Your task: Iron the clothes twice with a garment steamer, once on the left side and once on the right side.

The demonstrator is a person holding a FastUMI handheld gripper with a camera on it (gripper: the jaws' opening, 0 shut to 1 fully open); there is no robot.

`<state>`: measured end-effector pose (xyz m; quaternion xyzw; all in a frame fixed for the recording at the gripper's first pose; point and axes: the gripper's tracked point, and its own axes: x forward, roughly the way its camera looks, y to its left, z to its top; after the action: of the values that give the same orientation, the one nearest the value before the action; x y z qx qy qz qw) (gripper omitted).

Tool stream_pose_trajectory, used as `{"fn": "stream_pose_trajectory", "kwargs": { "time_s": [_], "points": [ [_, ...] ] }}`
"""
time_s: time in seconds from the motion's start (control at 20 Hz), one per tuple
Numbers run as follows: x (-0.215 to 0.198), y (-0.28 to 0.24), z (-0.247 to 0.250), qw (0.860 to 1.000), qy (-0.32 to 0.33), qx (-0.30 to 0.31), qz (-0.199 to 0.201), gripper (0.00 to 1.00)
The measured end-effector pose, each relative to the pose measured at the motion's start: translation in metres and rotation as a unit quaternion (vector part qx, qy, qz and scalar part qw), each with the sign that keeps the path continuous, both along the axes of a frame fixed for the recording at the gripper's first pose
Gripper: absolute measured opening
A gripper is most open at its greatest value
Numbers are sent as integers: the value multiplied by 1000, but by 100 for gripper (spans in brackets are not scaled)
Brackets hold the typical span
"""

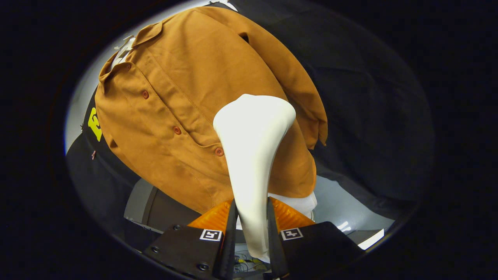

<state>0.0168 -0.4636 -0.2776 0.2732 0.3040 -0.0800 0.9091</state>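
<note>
Black cloth lines the booth behind a hanging garment, with a pale wall showing at the far left and below. Nearest the camera, the hand-held gripper has both fingers pressed against the slim handle of a white garment steamer, gripping it firmly between them. From the fingers the steamer rises away and widens into a broad rounded head, which lies against the front of a brown button-up shirt, on the right of the button row and near the lower hem. That shirt hangs just beyond the steamer, tilted in this view so its collar points to the far left, with four small buttons running down the placket. Its right sleeve hangs along the right side of the body, the cuff ending just right of the steamer head. White fabric peeks out under the hem.
</note>
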Motion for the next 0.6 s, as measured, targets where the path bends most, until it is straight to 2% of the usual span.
{"fn": "stream_pose_trajectory", "kwargs": {
  "time_s": [0.3,0.6],
  "points": [
    [-23,-3,-3,999,16,-12,-29,40],
    [-33,8,65,996,-39,-64,-43,40]
  ]
}}
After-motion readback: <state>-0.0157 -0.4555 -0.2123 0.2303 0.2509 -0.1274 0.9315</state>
